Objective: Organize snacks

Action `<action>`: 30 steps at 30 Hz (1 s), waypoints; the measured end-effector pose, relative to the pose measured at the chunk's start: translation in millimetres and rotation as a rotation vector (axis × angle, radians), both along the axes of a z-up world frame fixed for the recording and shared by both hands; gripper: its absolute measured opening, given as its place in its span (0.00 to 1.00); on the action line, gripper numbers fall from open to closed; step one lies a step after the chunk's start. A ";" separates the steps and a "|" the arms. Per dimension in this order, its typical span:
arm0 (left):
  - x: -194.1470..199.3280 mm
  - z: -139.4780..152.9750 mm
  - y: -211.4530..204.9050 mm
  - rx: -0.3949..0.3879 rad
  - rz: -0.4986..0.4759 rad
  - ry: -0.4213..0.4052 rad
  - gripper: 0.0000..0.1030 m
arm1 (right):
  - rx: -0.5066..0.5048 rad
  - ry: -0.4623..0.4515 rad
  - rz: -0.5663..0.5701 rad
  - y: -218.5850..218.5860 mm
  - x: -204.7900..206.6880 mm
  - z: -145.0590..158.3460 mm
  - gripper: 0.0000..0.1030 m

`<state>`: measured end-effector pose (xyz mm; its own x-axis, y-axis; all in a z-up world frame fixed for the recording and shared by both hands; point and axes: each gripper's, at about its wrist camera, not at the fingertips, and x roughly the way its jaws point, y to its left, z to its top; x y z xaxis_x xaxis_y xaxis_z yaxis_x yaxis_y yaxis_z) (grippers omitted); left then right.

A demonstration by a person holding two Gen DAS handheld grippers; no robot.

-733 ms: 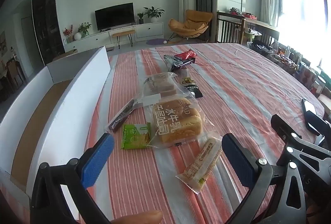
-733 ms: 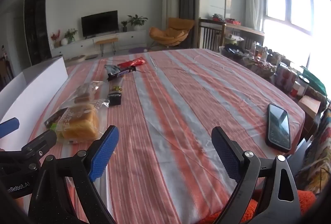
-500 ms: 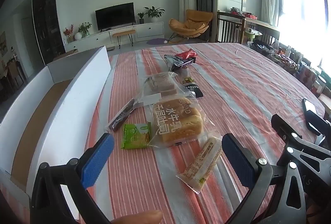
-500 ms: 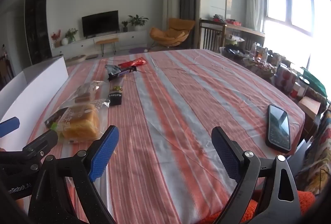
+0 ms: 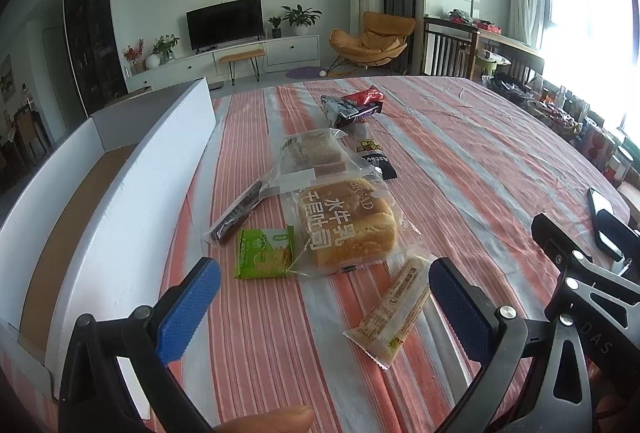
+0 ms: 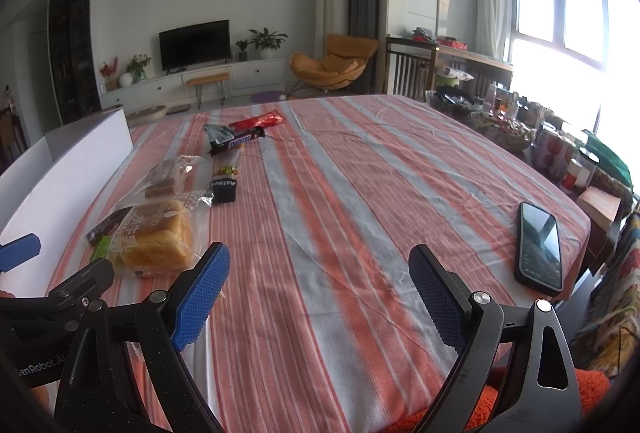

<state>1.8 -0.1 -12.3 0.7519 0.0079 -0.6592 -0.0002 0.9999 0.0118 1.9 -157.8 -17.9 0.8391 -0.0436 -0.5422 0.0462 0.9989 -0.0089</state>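
Hovering above the striped tablecloth [image 5: 460, 153], left gripper [image 5: 320, 297] stood wide, nothing between its pads. Bread loaf bag [image 5: 346, 225] lay just ahead of it, green packet [image 5: 264, 253] ahead-left, long biscuit pack [image 5: 394, 317] by its right pad. White box [image 5: 132, 193] sat left. Right gripper [image 6: 316, 293] was wide too, phone [image 6: 539, 247] ahead-right.

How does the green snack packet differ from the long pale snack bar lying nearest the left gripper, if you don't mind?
The green snack packet is squarish and opaque green; the long pale snack bar is narrow, in a cream, partly clear wrapper. The packet touches the bagged bread loaf; whether the bar's end touches that bag is unclear. Both lie flat and sealed on the striped tablecloth.
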 end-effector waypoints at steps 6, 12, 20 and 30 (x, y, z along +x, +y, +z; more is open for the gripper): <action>1.4 -1.5 1.8 -0.006 0.008 0.014 1.00 | 0.001 0.006 0.000 1.8 0.9 -2.1 0.90; 2.0 -3.6 2.7 -0.007 0.009 0.024 1.00 | 0.001 0.006 0.001 1.8 1.1 -3.0 0.90; 2.5 -3.5 3.6 -0.009 0.012 0.027 1.00 | 0.004 0.007 0.002 1.1 0.6 -3.7 0.90; 3.2 -5.4 4.6 -0.012 0.012 0.032 1.00 | 0.005 0.008 0.002 1.1 0.8 -4.3 0.90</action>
<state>5.0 4.5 -17.7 0.7305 0.0093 -0.6828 -0.0124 0.9999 0.0004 2.7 -156.6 -22.2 0.8348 -0.0388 -0.5491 0.0437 0.9990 -0.0041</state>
